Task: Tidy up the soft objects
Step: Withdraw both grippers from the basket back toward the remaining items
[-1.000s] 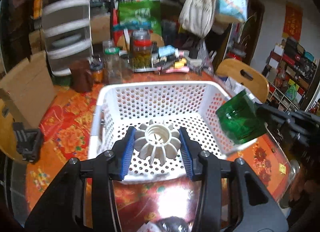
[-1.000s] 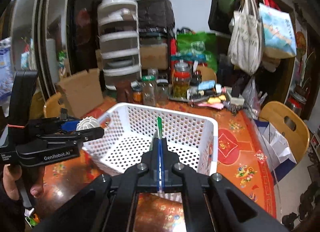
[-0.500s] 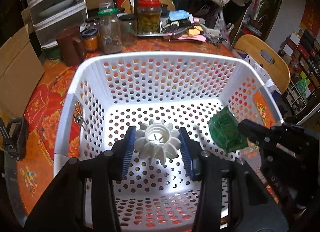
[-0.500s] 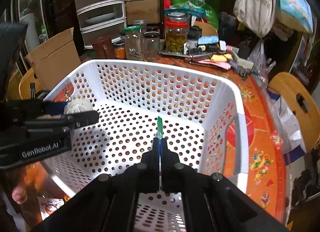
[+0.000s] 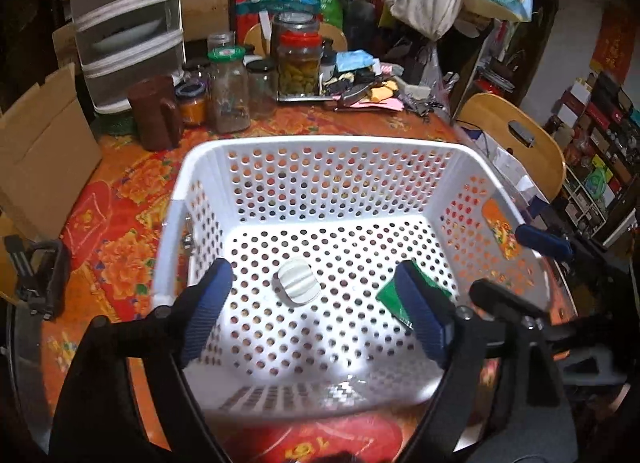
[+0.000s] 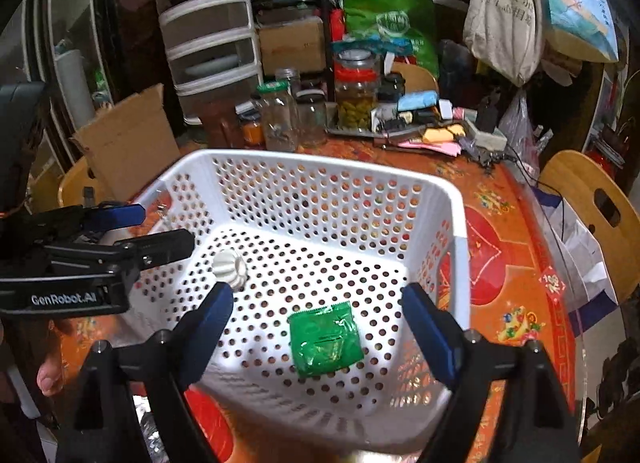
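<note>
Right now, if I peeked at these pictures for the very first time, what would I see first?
First you would see the big white basket full of holes, in the middle of the red flowery table. On its floor lie a shiny green packet and a white ridged toy, apart from each other. The left claw and right claw hang wide open above them.

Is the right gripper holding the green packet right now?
No, the right gripper is open, and the green packet lies loose on the floor of the white basket between its spread fingers.

Hovering with fingers spread wide, left gripper (image 5: 316, 313) above white basket (image 5: 320, 143); lying inside, white ridged piece (image 5: 296, 286) and green packet (image 5: 390, 295).
</note>
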Demonstrator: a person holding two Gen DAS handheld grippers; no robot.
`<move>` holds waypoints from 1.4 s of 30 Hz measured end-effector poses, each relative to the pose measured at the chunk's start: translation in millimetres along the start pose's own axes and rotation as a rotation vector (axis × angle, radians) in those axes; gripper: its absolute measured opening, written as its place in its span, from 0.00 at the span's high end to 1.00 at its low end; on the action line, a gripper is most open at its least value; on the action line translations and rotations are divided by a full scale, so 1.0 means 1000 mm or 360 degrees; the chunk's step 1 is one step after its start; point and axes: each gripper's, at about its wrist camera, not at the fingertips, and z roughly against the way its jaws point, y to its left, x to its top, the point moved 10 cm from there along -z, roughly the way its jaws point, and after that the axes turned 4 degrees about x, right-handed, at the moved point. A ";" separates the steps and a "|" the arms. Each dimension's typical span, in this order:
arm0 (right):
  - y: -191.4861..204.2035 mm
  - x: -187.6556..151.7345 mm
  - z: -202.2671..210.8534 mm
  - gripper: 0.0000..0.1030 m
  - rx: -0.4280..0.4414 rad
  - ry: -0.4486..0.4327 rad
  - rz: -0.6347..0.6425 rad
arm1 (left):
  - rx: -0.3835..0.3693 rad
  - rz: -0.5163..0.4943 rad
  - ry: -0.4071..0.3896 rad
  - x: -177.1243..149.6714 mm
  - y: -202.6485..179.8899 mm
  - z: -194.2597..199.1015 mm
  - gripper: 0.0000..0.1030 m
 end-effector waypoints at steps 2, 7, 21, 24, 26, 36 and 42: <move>0.003 -0.003 0.012 0.09 0.0005 -0.0019 0.0017 | -0.0004 -0.0016 -0.0044 -0.006 0.005 0.020 0.13; 0.012 -0.011 0.050 0.00 -0.0017 -0.0138 0.0060 | -0.0019 -0.0015 -0.0110 -0.025 0.015 0.062 0.05; 0.031 -0.055 0.140 0.00 -0.0052 -0.0338 -0.0010 | 0.0136 0.0021 -0.0254 -0.096 0.056 0.176 0.04; 0.034 -0.072 0.155 0.00 -0.0053 -0.0366 -0.0031 | 0.0109 0.0049 -0.0287 -0.118 0.061 0.194 0.04; 0.037 -0.087 0.162 0.00 -0.0038 -0.0386 -0.0045 | 0.0109 0.0069 -0.0320 -0.134 0.064 0.203 0.04; 0.045 -0.177 0.145 0.00 -0.0009 -0.0409 -0.0143 | 0.0081 0.0136 -0.0340 -0.235 0.049 0.181 0.04; 0.035 -0.222 0.114 0.01 -0.0010 -0.0303 -0.0250 | 0.0046 0.0167 -0.0203 -0.288 0.036 0.131 0.04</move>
